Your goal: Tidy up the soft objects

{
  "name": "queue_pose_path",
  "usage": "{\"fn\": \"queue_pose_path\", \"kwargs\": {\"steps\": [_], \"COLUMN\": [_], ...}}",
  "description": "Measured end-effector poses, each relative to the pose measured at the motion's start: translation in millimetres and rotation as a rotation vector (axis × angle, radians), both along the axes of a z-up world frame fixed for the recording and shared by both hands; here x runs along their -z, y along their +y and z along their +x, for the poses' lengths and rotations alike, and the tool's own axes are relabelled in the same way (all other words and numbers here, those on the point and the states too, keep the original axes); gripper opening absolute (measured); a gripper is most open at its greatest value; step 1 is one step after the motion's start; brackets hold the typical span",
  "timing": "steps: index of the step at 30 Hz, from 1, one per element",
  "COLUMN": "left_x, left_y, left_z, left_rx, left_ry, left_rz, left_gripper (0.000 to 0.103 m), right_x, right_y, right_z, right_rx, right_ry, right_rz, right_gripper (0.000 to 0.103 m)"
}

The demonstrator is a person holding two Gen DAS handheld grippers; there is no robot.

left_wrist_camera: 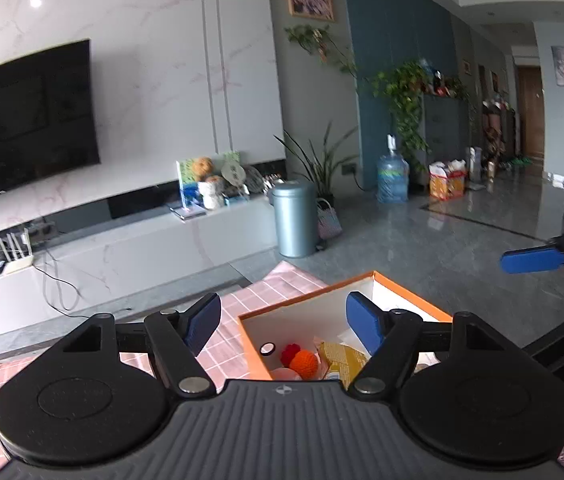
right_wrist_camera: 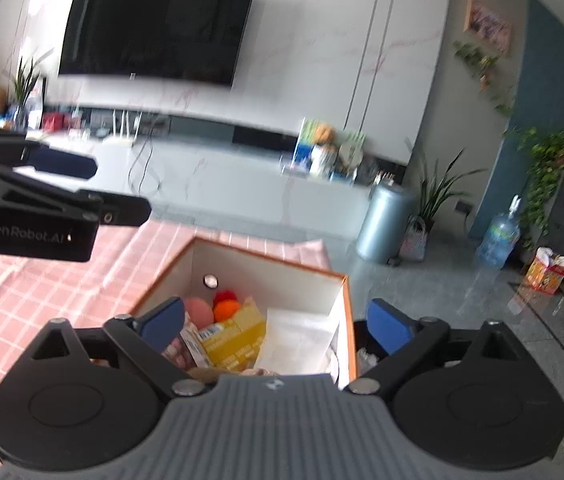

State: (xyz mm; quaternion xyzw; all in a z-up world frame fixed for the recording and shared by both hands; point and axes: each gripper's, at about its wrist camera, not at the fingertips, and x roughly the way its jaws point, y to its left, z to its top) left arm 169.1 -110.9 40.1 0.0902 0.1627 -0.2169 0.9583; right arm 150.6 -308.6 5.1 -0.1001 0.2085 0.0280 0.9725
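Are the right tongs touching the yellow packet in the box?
Apart. The right wrist view shows the right tongs wide open above the orange box, empty, with the yellow packet lying lower inside.

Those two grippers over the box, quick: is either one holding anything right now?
Left gripper: open, holding nothing, above the orange box.
Right gripper: open, holding nothing, above the same box.

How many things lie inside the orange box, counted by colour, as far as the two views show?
Inside the orange box, as far as visible:
Orange knitted ball: 1
Red pompom: 1
Pink round soft thing: 1
Yellow packet: 1
White packet: 1
Round silver-rimmed disc: 1
Total: 6
The gripper bodies hide the near end of the box, so more may lie there.
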Motion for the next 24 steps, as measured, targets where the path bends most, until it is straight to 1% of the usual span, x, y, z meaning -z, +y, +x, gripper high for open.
{"fn": "queue_pose_path", "kwargs": {"steps": [2,3,7,10,13,17,19,24], "left_x": [-2.6,-3.0,-1.2,4.9,10.3,18.4,24.2,43.7], "left_y": [3.4,4.2,7.2,10.0,13.7,20.3,23.0,43.3], "left_z": [-11.3,-17.0,-37.6,-51.9,-61.8,-70.4,-74.1,-80.3], "left_rx": [-0.020,-0.032,-0.089,-0.134,-0.190,-0.222,-0.238,-0.292], "left_ry": [-0.020,-0.032,-0.077,-0.104,-0.118,-0.113,-0.116,-0.044], "left_rz": [-0.011,-0.014,-0.025,-0.013,0.002,0.008,-0.002,-0.067], "left_gripper": [0.085,0.088,0.090,0.094,0.094,0.096,0.103,0.103], "right_x": [-2.6,-3.6,-4.8,-2.3,3.0,12.9,18.7,36.6], "right_y": [1.9,3.7,9.8,12.2,14.0,16.7,17.8,26.1], "right_z": [-17.2,-24.6,-50.2,-66.2,-78.1,-87.0,-89.7,-91.5], "right_rx": [0.020,0.034,0.095,0.128,0.159,0.181,0.179,0.182], "right_ry": [-0.037,-0.055,-0.122,-0.161,-0.195,-0.198,-0.187,-0.137], "right_rz": [0.013,0.020,0.058,0.097,0.120,0.148,0.166,0.196], "right_gripper": [0.096,0.096,0.097,0.097,0.100,0.100,0.100,0.100]}}
